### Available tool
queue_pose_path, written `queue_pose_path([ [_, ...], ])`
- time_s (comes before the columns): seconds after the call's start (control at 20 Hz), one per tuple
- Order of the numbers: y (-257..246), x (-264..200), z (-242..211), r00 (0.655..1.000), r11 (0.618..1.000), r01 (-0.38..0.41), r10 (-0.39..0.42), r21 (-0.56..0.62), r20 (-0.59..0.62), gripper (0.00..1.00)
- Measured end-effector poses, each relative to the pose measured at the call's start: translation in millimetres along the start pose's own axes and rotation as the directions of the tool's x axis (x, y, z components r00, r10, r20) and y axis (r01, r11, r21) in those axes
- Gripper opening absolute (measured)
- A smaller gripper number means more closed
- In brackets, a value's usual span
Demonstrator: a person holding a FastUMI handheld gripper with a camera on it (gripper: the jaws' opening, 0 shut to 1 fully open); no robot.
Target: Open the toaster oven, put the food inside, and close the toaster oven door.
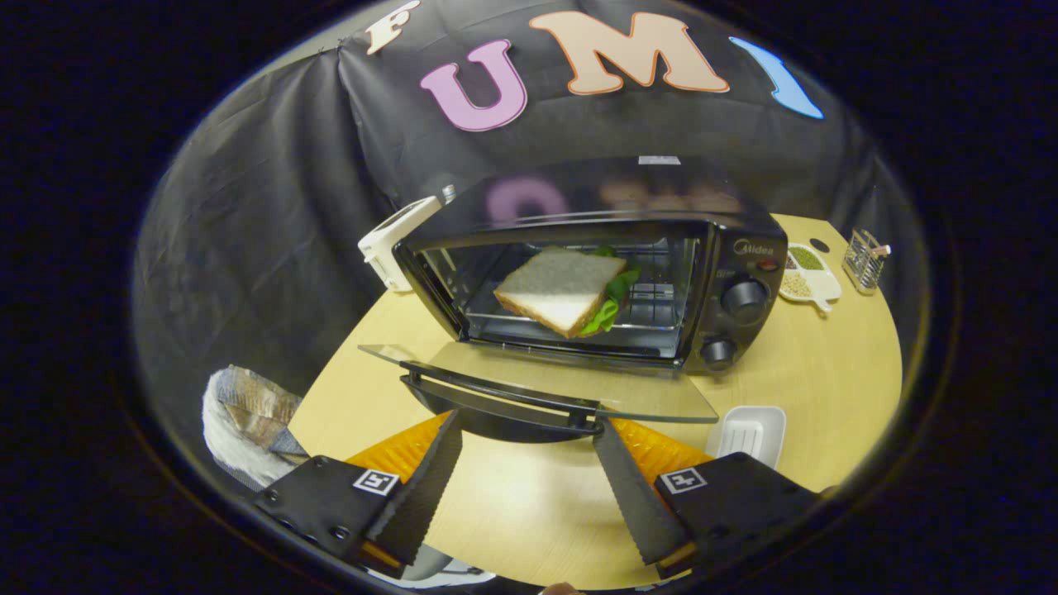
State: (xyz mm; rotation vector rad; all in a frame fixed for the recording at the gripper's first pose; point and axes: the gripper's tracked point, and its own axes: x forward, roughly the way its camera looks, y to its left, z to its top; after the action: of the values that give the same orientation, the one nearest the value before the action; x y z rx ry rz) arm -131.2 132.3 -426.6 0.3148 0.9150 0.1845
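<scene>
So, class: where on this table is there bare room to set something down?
Bare table lies between the open gripper fingers, below the oven door. More lies right of the toaster oven, before the divided dish. The white tray crowds the door's right corner.

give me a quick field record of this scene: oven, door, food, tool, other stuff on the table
toaster oven: on wooden table
door: folded down, open
sandwich: inside on the rack
tool: open, fingers either side of the door handle, not pressing it
small white dish: beside the door
divided dish of grains: right of oven
</scene>
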Motion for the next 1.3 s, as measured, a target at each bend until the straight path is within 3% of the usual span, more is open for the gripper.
queue_pose_path([
  [0.45, 1, 5, 50, 0.997, 0.999, 0.009, -0.012, 0.041, 0.077, 0.99],
  [0.8, -29, 22, 83, 0.989, 0.997, 0.079, -0.079, 0.010, 0.127, 0.96],
  [1.0, -45, 31, 82, 0.984, 0.992, 0.127, -0.123, -0.027, 0.127, 0.97],
  [1.3, -46, 26, 82, 0.981, 0.989, 0.132, -0.122, -0.060, 0.150, 0.97],
])
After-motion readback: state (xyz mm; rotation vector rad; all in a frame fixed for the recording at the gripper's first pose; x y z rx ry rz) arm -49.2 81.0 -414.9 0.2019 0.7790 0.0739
